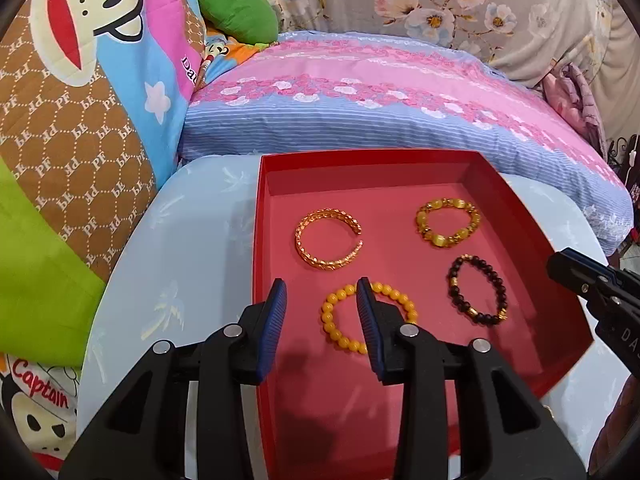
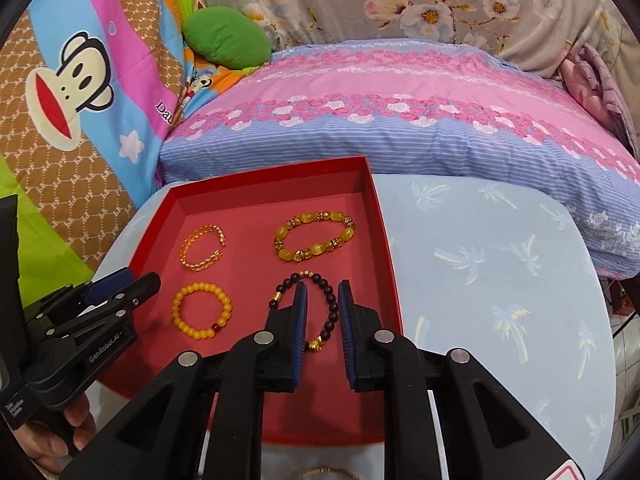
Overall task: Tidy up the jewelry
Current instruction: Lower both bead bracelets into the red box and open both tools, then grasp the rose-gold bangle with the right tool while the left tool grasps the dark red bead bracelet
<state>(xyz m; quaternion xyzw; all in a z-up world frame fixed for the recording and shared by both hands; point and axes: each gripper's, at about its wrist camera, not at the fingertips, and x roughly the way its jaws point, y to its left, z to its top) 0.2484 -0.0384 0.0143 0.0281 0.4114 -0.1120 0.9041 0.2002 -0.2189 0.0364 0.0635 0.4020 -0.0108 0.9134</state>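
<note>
A red tray holds several bracelets: a gold cuff, a yellow cat's-eye bead bracelet, a plain yellow bead bracelet and a dark bead bracelet. My left gripper is open above the tray, beside the plain yellow bracelet. My right gripper is open above the dark bracelet, its jaws astride the right side of the bracelet. Each gripper shows in the other's view, the right one, the left one.
The tray lies on a light-blue palm-print table. Behind it lie a pink-and-blue striped pillow, cartoon bedding at the left and a green cushion. A gold-coloured ring shape shows at the bottom edge.
</note>
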